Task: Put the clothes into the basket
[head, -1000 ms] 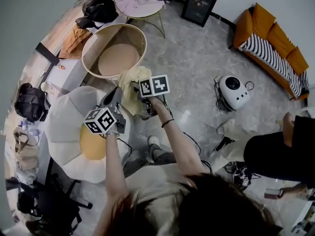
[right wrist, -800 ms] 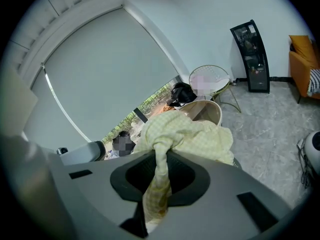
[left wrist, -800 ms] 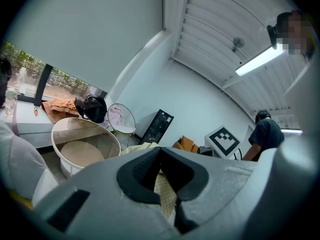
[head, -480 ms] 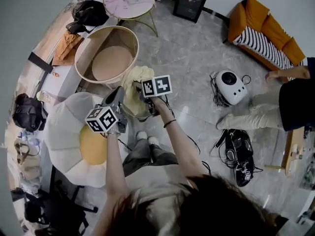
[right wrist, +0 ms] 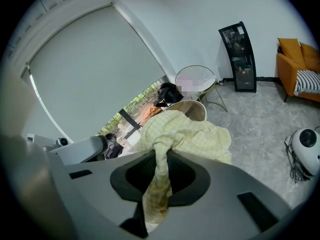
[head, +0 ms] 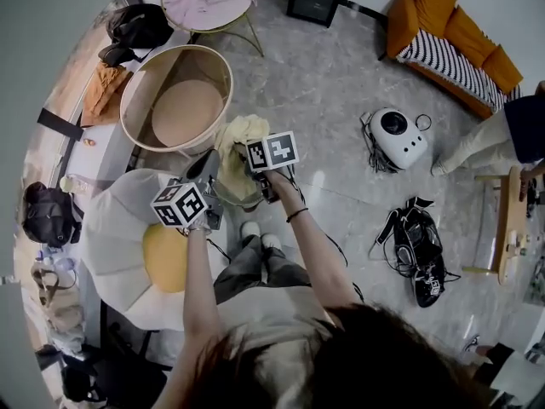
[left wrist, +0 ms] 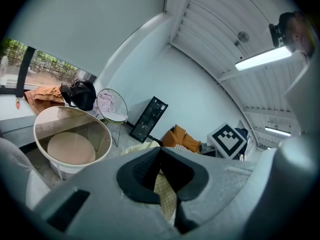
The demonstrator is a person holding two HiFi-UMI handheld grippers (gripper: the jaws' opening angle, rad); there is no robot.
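A pale yellow checked garment hangs between two grippers above the grey floor, just beside the round basket, whose bare tan bottom shows nothing inside. The left gripper is clenched on a fold of the fabric, and a strip of it runs down between the jaws. The right gripper grasps a twisted rope of the same cloth, while the bulk of it billows beyond the tips on the basket's side. We judge the garment to be light, soft and wholly limp: it will sag and drape from whatever points carry it, and it cannot be pushed or steered by its edge. It is neither fragile nor likely to slip from the pads. We would take hold on gathered folds, not on a single layer, with the two holds set apart so that loose ends clear the rim instead of trailing over it.
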